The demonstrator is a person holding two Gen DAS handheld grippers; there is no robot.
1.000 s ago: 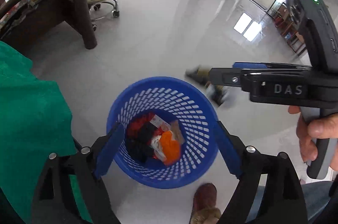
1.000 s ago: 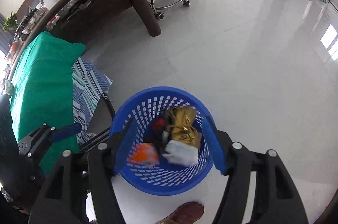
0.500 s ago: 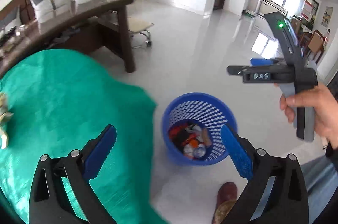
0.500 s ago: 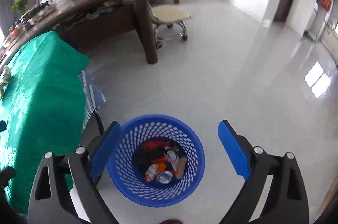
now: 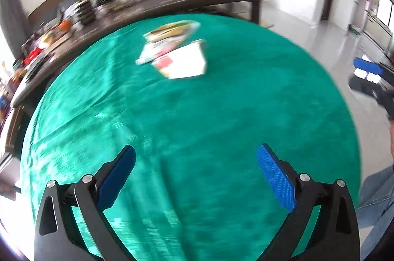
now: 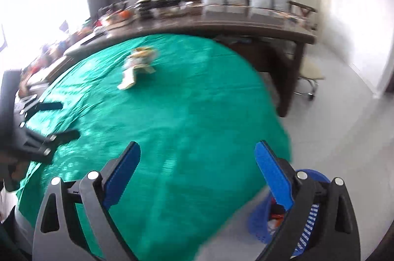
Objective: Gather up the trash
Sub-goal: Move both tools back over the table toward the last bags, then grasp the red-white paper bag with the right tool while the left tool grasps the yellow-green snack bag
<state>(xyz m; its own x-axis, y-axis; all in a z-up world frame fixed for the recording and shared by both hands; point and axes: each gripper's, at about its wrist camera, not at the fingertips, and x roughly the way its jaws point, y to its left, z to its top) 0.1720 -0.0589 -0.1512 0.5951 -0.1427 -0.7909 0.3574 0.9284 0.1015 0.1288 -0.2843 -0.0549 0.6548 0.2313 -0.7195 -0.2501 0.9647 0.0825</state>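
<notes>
Step in hand: both grippers are hanging empty over the green tablecloth (image 5: 197, 128), facing the trash that is lying on it; this reads as the reach toward the next piece, with nothing picked up yet.
Left gripper (image 5: 195, 177): its jaws are standing wide apart and are holding nothing; only cloth is showing between the blue pads (image 5: 275, 183).
Right gripper (image 6: 197, 176): it is likewise spread wide and carrying nothing; in the left wrist view it is showing at the right edge, beyond the table.
Trash location: the wrappers (image 5: 176, 49) are lying on the far part of the cloth, well apart from both grippers; in the right wrist view they are appearing as a small pale heap (image 6: 139, 66).
Trash look: motion blur is smearing it, but it is reading as a flat white packet with a red patch, overlapped by a printed green-and-yellow wrapper; thin and light, probably crinkly.
Blue basket (image 6: 312, 214): it is standing on the floor beside the table's near right corner, with scraps inside.
Next move: one gripper is needing to travel forward across the cloth, come down over a wrapper edge and close on it without bunching the cloth.
</notes>
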